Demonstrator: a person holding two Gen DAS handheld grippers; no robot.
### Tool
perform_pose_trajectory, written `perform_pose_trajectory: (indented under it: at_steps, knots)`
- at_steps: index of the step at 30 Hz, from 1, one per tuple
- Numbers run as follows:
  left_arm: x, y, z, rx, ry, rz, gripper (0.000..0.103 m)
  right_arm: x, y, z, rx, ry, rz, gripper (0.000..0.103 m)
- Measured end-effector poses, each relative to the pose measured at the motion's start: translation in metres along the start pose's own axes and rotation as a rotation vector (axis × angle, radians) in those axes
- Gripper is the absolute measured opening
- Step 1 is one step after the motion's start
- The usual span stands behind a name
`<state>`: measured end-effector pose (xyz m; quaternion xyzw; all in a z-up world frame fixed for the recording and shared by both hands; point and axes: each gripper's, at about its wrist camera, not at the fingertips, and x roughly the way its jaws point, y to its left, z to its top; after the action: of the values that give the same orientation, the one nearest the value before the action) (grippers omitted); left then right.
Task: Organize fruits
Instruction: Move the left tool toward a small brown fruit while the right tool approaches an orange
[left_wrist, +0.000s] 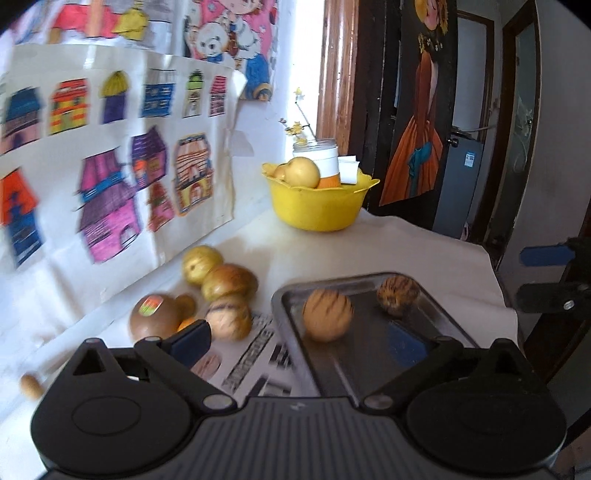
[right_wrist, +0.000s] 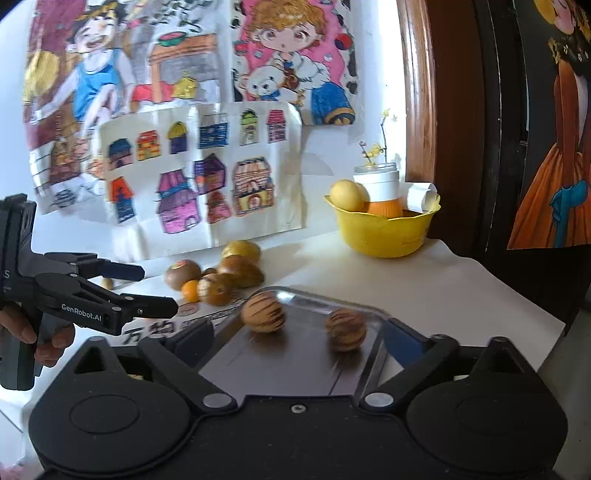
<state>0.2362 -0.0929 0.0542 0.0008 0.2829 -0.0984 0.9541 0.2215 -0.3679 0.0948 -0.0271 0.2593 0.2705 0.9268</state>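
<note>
Fruits: two striped melons (right_wrist: 263, 312) (right_wrist: 345, 328) loose on the metal tray (right_wrist: 295, 363); remaining pile (right_wrist: 236, 273) on the cloth by the wall.
Left gripper (right_wrist: 153, 290) and right gripper (right_wrist: 299, 345) both spread wide, holding nothing. Risk: round fruit may roll on the smooth tray if nudged, likely toward its low rim; the crowded pile invites a glancing, slipping pinch.

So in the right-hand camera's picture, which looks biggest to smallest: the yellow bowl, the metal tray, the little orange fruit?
As they appear in that view:
1. metal tray, though it lies nearest the camera, which enlarges it
2. yellow bowl, farther back
3. little orange fruit, clearly the smallest
</note>
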Motion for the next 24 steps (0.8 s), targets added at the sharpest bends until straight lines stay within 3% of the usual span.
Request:
perform_pose_trajectory:
  at_steps: [13,24]
  knots:
    - [-0.082,0.016,-0.054,-0.061,0.042,-0.016,0.102,-0.057,0.072,-0.042,-0.025,0.021,0.015,0.102]
    - [-0.104,0.039,-0.107,-0.077,0.078,0.040,0.102,-0.040,0.121,-0.083,0.005,0.157,0.079,0.102]
